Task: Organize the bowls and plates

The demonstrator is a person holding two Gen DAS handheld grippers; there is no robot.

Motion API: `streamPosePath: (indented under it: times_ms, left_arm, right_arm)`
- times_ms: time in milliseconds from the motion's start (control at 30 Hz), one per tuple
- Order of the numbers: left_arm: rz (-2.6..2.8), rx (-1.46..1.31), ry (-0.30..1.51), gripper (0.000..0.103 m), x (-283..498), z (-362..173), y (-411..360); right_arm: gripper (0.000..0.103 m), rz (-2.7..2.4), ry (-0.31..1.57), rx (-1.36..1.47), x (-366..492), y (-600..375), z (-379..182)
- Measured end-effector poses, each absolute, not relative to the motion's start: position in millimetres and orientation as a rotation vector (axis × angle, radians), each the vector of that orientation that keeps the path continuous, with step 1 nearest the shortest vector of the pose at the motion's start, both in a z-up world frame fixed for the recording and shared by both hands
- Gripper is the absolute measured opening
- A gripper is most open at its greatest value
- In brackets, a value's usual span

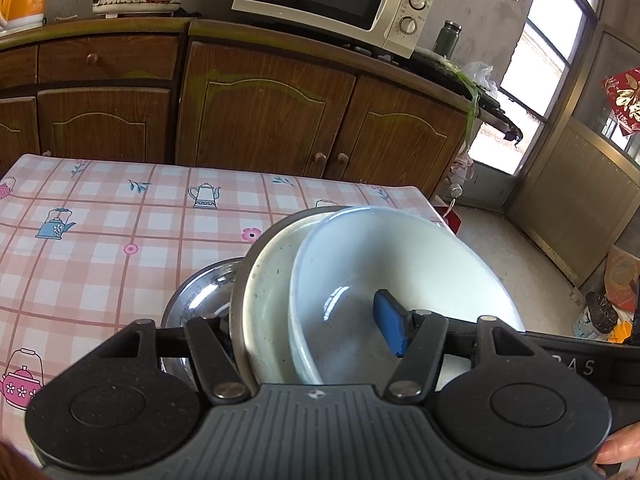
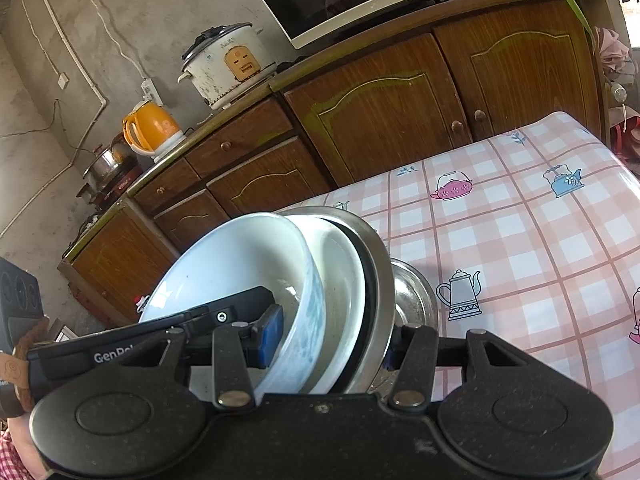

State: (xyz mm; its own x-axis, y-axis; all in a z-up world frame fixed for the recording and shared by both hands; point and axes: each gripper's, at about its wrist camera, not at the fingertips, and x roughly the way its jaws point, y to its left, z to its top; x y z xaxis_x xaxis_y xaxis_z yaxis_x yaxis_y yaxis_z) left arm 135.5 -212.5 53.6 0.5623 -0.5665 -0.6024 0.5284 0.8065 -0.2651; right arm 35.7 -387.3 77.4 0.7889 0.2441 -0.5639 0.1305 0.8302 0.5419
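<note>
Both sets of jaws stood partly spread and pinched the same nested stack of dishes from opposite sides, one finger inside the innermost bowl and the other outside the stack.

Taking the stack as the landmark and going left to right in the left wrist view: the steel bowl (image 1: 200,300) sat outermost at the stack's left, then the speckled white dish (image 1: 268,300), then the pale blue bowl (image 1: 400,264) at the right. The left gripper (image 1: 308,332) clamped across all of them; its blue-padded finger (image 1: 390,328) pressed the inside wall of the pale blue bowl, while its other finger was hidden behind the steel bowl. Right of the stack, the body of the right gripper (image 2: 328,336) reached in.

In the right wrist view the order ran the other way, blue bowl at left and steel at right, with the same kind of grip: one blue pad inside, the other against the steel.

The stack stood tilted on edge over the near corner of the checked tablecloth (image 1: 120,216), well short of the wooden cabinets (image 1: 264,108) beyond it. Whether it touched the table I could not tell.

My reading was that the gathering was done and the carrying step was in hand. The next move would call for both hands travelling together at matched pace, keeping the squeeze even so the smooth bowls would not slip apart.
</note>
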Motion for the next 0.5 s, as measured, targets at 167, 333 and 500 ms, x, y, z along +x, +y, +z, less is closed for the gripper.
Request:
streamPosePath:
  times_ms: [167,333,500]
  left_arm:
    - [-0.646,-0.054,0.737,0.063,138.7,50.4,-214.5]
    - [-0.645,-0.054,0.743,0.063,143.2,47.2,-215.7]
    - [-0.644,-0.052,0.746,0.063,145.7,44.6,-216.2]
  right_arm:
    - [0.059,0.063,0.675,0.604,37.2,-388.0,74.8]
    - [0.059,0.062,0.682,0.607,41.0,-389.6,71.8]
    - [0.059,0.063,0.686,0.61,43.6,-390.5,68.9]
